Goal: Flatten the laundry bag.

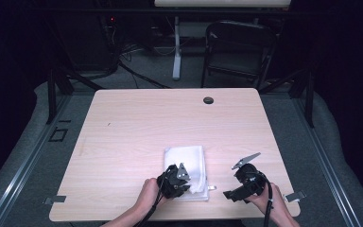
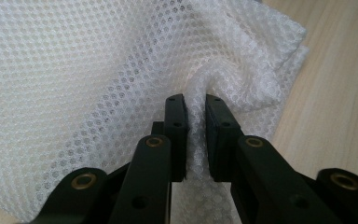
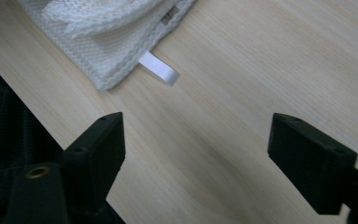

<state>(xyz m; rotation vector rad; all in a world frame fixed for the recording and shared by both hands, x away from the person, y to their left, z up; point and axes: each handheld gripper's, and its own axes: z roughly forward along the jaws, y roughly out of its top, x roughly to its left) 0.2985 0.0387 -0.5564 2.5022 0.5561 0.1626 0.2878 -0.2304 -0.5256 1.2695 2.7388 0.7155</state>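
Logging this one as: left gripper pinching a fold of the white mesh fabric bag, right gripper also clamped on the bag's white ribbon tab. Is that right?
Not quite. The left gripper does pinch a fold of the white mesh fabric bag, but the right gripper holds nothing: in the right gripper view its jaws stand wide apart over the bare wooden table, short of the white ribbon tab.

A pale wooden counter [image 1: 137, 123] with rounded corners is seen, and a dark round grommet [image 1: 208, 100] is set near its far edge. Beyond it, a black folding chair [image 1: 236, 47] is placed on the grey floor [image 1: 146, 71], beside a white desk leg [image 1: 177, 52]. Black cables [image 1: 123, 61] are trailed across the floor at far left.
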